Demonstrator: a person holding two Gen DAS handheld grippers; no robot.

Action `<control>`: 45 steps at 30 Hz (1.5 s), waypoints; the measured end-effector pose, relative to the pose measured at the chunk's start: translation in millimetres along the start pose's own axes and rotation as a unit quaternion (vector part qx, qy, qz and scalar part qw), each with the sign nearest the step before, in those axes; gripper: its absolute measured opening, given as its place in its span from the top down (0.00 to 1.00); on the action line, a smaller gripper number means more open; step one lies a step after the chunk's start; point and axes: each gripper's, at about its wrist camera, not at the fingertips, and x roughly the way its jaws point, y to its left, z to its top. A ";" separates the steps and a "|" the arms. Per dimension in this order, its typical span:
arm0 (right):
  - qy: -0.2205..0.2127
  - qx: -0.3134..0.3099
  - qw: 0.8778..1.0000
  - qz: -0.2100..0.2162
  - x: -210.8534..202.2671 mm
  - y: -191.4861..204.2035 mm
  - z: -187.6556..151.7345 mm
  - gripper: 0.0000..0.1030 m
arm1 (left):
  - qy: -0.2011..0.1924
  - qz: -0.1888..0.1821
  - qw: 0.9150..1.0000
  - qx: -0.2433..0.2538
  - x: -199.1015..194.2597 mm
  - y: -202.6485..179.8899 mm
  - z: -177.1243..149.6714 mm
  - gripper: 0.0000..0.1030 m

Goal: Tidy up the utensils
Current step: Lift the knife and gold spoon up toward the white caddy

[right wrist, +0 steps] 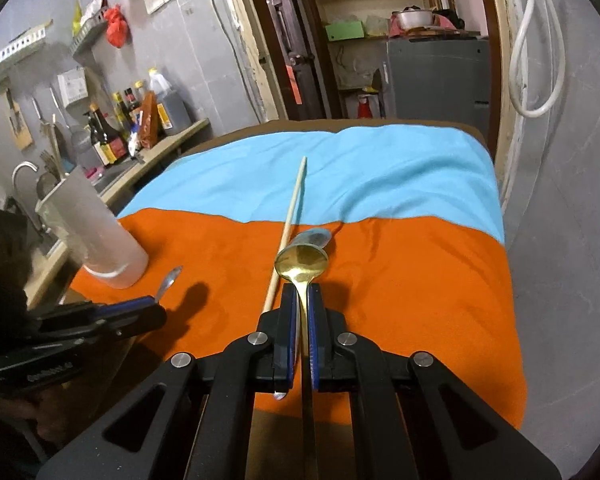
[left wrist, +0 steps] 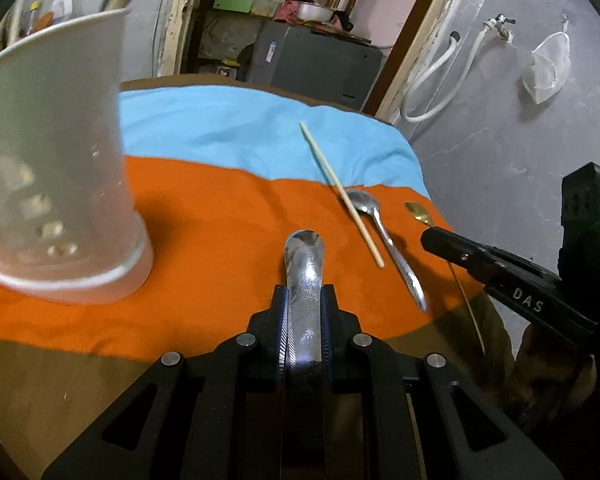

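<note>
The table (right wrist: 420, 320) bears two cloths, the near cloth (left wrist: 204, 216) toward the cameras and the far cloth (left wrist: 220, 128) behind it, their edges meeting across the middle; the utensil holder (left wrist: 56, 168) stands upright on the near cloth at its left side; the chopstick (left wrist: 340, 192) lies across the seam of both cloths, right of centre; a spoon (left wrist: 396, 252) lies on the near cloth just right of the chopstick, its bowl touching it; the left gripper (left wrist: 304, 292) holds a second spoon (left wrist: 304, 264) above the near cloth, between holder and chopstick; the right gripper (right wrist: 303, 300) holds a third spoon (right wrist: 302, 260) at the right, above the lying spoon; a counter (right wrist: 156, 148) runs left of the table.
</note>
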 end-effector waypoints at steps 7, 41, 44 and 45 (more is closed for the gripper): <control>-0.031 0.004 0.999 0.025 -17.7 16.9 -6.8 0.97 | -0.043 0.007 0.999 0.000 -22.1 -1.2 -6.5 0.88; -0.181 -0.008 0.981 0.071 -48.0 58.7 -14.5 0.97 | -0.207 -0.002 0.978 0.022 -84.4 -3.6 -25.8 0.88; -0.192 -0.010 0.979 0.072 -52.2 59.5 -16.0 0.97 | -0.216 -0.005 0.976 0.019 -88.6 -3.0 -26.8 0.88; -0.196 -0.012 0.978 0.073 -53.9 60.0 -16.2 0.97 | -0.220 -0.005 0.975 0.019 -90.2 -3.2 -26.5 0.88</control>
